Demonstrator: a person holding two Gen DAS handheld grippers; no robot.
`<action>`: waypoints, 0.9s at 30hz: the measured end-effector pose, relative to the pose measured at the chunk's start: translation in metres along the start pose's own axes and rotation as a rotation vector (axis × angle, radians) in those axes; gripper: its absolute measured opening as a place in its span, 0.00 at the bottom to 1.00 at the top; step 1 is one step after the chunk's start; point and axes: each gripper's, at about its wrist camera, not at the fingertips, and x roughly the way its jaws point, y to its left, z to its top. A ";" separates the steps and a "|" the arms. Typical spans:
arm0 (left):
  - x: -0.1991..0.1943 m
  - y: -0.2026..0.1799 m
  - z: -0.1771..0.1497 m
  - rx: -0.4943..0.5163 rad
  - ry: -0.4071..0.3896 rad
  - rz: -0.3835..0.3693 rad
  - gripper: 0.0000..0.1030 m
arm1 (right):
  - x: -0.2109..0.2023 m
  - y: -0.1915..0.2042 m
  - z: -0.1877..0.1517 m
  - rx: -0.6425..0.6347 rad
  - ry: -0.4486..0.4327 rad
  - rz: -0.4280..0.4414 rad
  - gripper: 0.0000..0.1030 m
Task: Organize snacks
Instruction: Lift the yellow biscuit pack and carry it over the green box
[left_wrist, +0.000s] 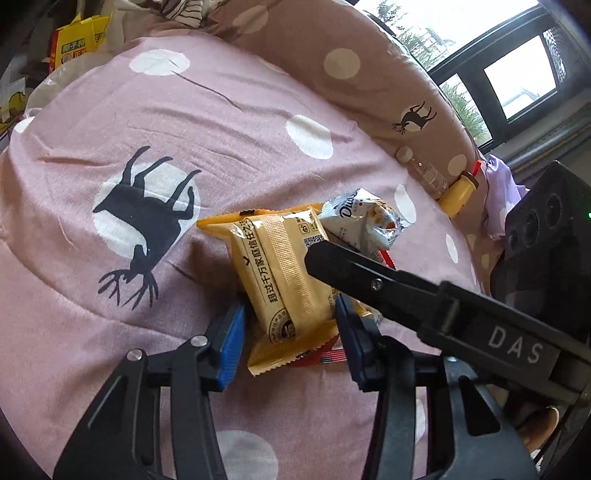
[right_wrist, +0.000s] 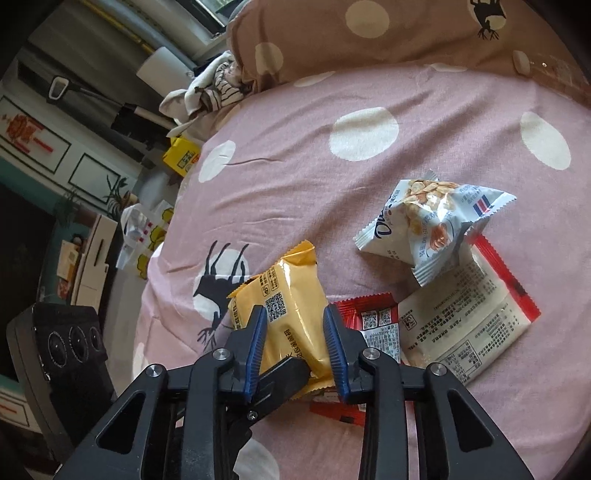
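Risk of tearing or dropping: both grippers clamped on 1 yellow snack packet (right_wrist: 291, 317), right fingers (right_wrist: 334, 347) pinching its sides, left fingers (left_wrist: 232, 339) squeezing its lower end. Red packets (right_wrist: 373, 317) just right of right fingers, prone to dragging across bed (left_wrist: 221, 147).

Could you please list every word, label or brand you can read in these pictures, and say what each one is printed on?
"DAS": right gripper's finger.
"超过千万家庭信任之选": yellow snack packet.
"Du…" cut short by a fold: white snack packet.
"椰子…": yellow box, rest blurred.
Fine print on the red-edged packet: too small to read.
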 end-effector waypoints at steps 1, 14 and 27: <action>-0.003 -0.006 -0.001 0.020 -0.009 0.006 0.44 | -0.006 0.002 -0.002 -0.003 -0.010 0.006 0.34; -0.036 -0.095 -0.044 0.306 -0.078 -0.020 0.45 | -0.111 -0.010 -0.057 0.078 -0.245 -0.009 0.34; -0.053 -0.177 -0.107 0.566 -0.090 -0.086 0.49 | -0.198 -0.037 -0.128 0.195 -0.439 -0.066 0.34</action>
